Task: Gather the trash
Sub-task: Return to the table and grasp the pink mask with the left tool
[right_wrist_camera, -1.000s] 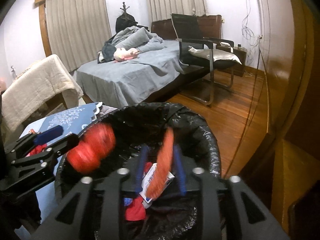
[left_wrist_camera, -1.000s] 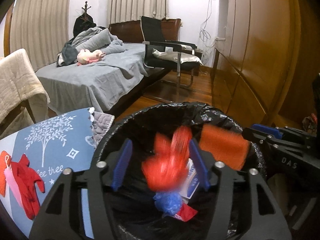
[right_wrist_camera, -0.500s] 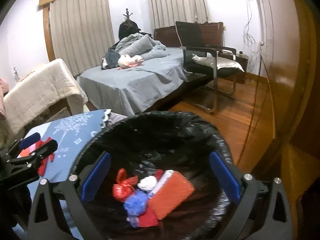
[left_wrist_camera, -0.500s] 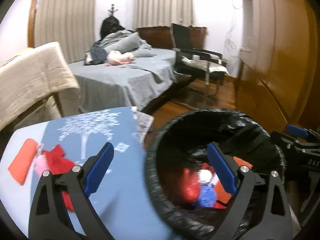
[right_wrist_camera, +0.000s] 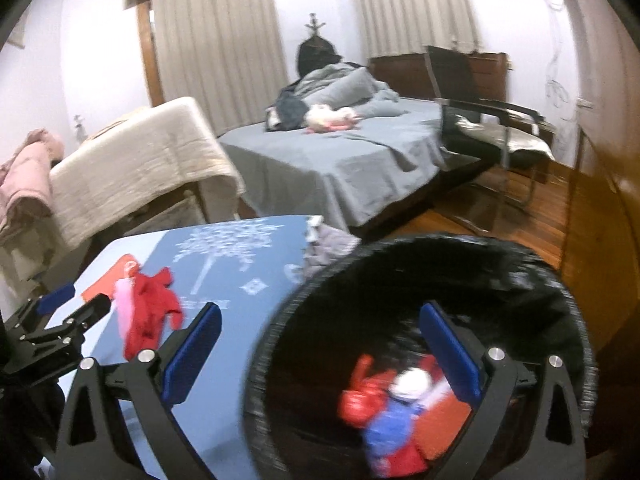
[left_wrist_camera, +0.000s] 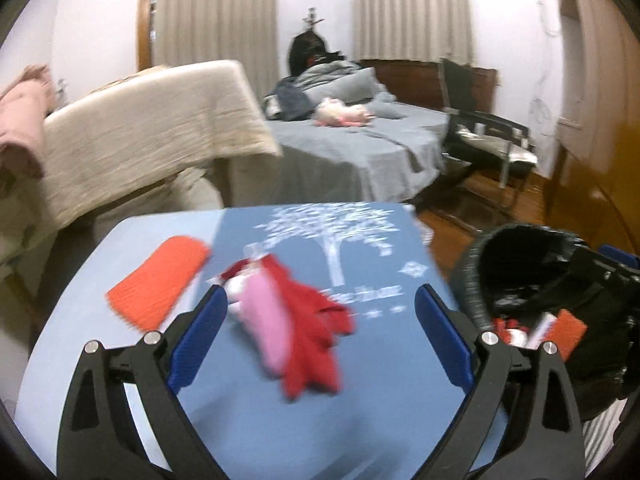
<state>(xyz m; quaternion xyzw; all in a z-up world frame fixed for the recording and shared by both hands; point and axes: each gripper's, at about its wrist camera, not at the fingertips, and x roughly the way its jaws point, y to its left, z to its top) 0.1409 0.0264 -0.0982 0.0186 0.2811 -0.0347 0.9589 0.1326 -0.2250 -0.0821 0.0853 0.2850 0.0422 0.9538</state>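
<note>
A black-lined trash bin (right_wrist_camera: 540,280) holds red, blue, white and orange trash (right_wrist_camera: 392,408); it also shows at the right of the left wrist view (left_wrist_camera: 500,256). On the blue table (left_wrist_camera: 280,432) lie a red and pink piece (left_wrist_camera: 296,320) and an orange pad (left_wrist_camera: 160,280); both also show in the right wrist view, the red piece (right_wrist_camera: 148,308) by the orange pad (right_wrist_camera: 106,284). My left gripper (left_wrist_camera: 316,336) is open and empty, just short of the red and pink piece. My right gripper (right_wrist_camera: 320,356) is open and empty, over the bin's left rim.
A bed with grey sheets (right_wrist_camera: 340,152), a black chair (right_wrist_camera: 480,120) and a wooden wardrobe (right_wrist_camera: 600,220) stand behind on the wooden floor. A cream blanket over furniture (left_wrist_camera: 140,136) is at the left, behind the table. Grey cloth (right_wrist_camera: 328,244) lies between table and bin.
Both grippers opened and dropped red and orange trash into the bin. The left gripper then swung left from the bin to the table. The right gripper shifted left.
</note>
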